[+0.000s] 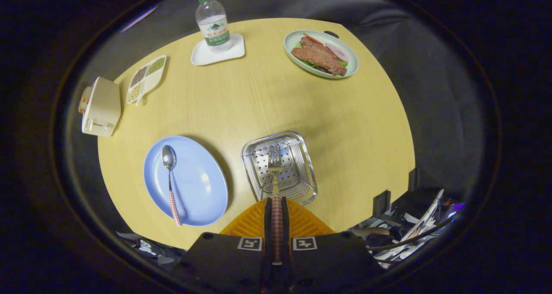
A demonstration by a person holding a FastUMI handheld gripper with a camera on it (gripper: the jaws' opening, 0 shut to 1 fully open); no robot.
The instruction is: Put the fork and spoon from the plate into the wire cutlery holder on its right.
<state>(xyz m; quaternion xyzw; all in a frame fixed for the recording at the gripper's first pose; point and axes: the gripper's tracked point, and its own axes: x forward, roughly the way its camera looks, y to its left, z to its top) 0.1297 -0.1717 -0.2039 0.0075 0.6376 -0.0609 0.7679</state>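
Note:
My gripper (276,207) is shut on the red-checked handle of the fork (274,167). The fork's metal tines point forward and hang over the wire cutlery holder (254,149), a square silver basket with a perforated bottom just ahead of the fingers. Left of the holder lies the blue plate (202,177). On the plate rests the spoon (170,173), bowl away from me, its red-checked handle reaching the plate's near rim.
Far across the round wooden table (258,100) stand a water bottle (212,23) on a white coaster, a green plate of meat (321,53), a divided dish of grains (145,77) and a cream toaster (101,106). Clutter (409,225) lies beyond the table's near right edge.

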